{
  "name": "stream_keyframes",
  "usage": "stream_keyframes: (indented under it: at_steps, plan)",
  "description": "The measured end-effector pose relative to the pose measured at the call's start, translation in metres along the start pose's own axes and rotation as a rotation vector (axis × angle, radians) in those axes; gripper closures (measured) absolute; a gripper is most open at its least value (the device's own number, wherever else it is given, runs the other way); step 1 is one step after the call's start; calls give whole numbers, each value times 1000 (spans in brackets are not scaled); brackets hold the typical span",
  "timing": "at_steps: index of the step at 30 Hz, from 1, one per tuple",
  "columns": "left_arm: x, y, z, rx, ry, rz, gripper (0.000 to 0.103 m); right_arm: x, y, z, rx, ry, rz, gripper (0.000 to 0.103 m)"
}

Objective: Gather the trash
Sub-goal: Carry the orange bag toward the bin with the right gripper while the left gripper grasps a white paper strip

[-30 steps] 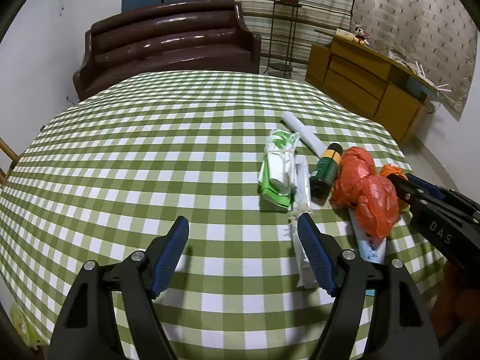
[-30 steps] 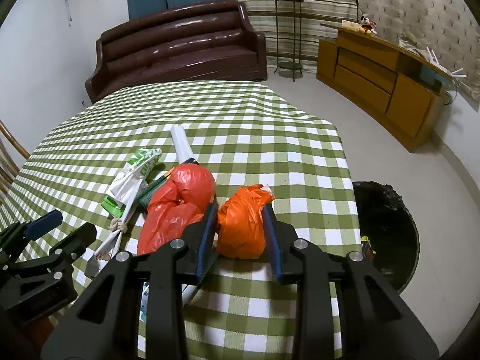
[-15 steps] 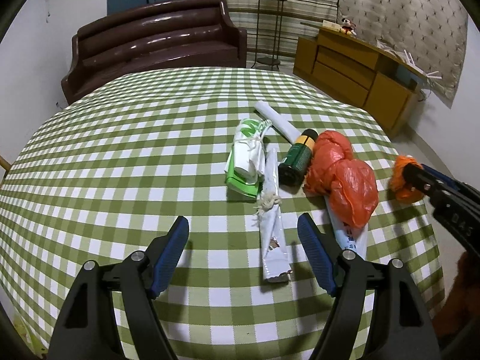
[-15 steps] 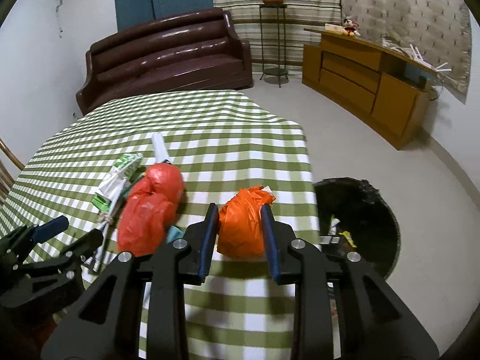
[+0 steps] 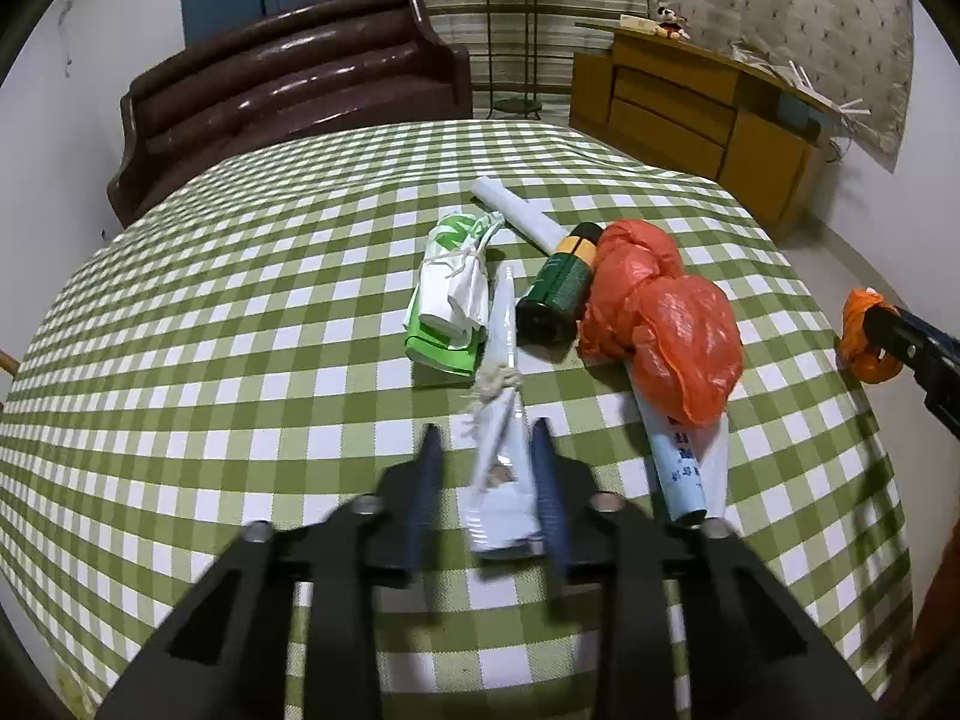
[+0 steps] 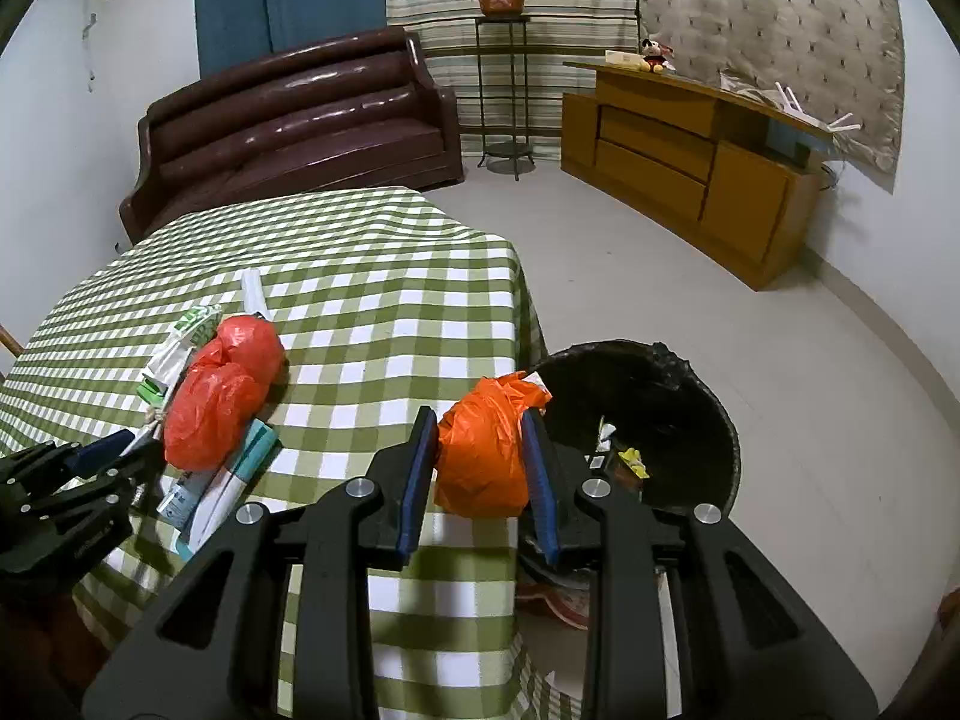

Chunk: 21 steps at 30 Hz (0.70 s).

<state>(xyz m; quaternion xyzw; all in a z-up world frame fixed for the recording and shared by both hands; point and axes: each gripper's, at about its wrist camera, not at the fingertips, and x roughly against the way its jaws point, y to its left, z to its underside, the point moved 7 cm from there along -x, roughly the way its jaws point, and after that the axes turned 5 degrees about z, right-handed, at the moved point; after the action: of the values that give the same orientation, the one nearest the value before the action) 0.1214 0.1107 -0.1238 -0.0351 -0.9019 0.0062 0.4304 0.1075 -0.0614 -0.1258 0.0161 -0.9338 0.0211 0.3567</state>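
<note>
Left tool (image 5: 486,480): its jaws are closing on the clear wrapper (image 5: 501,450), the long one tied with string. The wrapper lies between the fingers, but the picture is blurred there, so I cannot tell if the pads press it already.
Advice for the left grip: close fully before lifting, because the film is thin and slippery. Take it near the knot, where it is thicker, so it does not slide out.
Trash left on the surface (image 5: 240,330): a green-white bundle (image 5: 450,312), a dark green can (image 5: 555,288), a white tube (image 5: 519,213), a red bag (image 5: 660,312) and a light blue tube (image 5: 684,468) that is partly under the red bag. All are close together, some touching.
Right tool (image 6: 480,468): narrow, holding the orange bag (image 6: 486,456) between both pads.
Place of the orange bag: in the air, just past the edge of the surface and beside the rim of the black bin (image 6: 714,420).
Bin: on the floor, right of the surface, with some small scraps inside.
Advice for the right drop: bring the bag over the middle of the opening, not over the rim, then open. The bag is light and can catch on a pad, so I think a wide opening is better.
Risk: the 2 tools work near each other; keep the left one low while the right one goes to the bin.
</note>
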Motion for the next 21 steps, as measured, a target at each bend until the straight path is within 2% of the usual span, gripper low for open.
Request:
stream_keyframes:
  at_steps: [6, 12, 21]
  plan:
    - [6, -5, 3, -3, -16, 13, 85, 3, -6, 0, -7, -6, 5, 75]
    - [30, -10, 3, -7, -54, 37, 85, 7, -17, -1, -16, -18, 21, 75]
    - [61, -46, -27, -39, -160, 119, 85, 9, -46, -5, -43, -36, 69, 75]
